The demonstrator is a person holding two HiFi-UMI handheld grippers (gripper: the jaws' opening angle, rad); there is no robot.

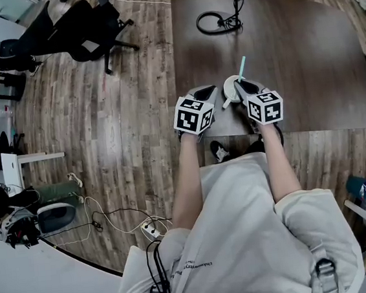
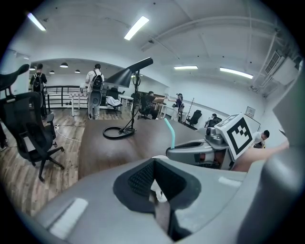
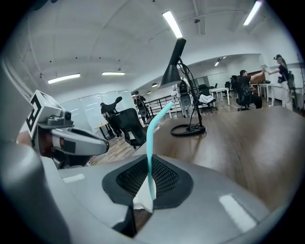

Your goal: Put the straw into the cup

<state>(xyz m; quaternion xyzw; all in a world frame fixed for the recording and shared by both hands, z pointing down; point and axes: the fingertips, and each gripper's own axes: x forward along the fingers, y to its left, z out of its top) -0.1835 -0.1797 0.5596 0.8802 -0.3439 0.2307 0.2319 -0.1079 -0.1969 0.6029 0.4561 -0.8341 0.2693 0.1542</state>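
A turquoise bendy straw (image 3: 151,143) stands up between the jaws of my right gripper (image 3: 145,193), which is shut on its lower end along with a bit of white paper. In the head view the straw (image 1: 241,67) rises above a white cup (image 1: 230,85) on the dark table (image 1: 304,65), with the right gripper (image 1: 239,86) right over the cup. My left gripper (image 1: 211,93) sits just left of the cup. In its own view the left gripper (image 2: 157,193) is shut on a small white scrap (image 2: 157,194), apparently paper. The cup is mostly hidden.
A black lamp stand with a ring-shaped base (image 1: 219,22) sits at the table's far side. The grippers work near the table's front edge (image 1: 285,133). Black office chairs (image 1: 85,23) and floor cables (image 1: 149,229) lie to the left.
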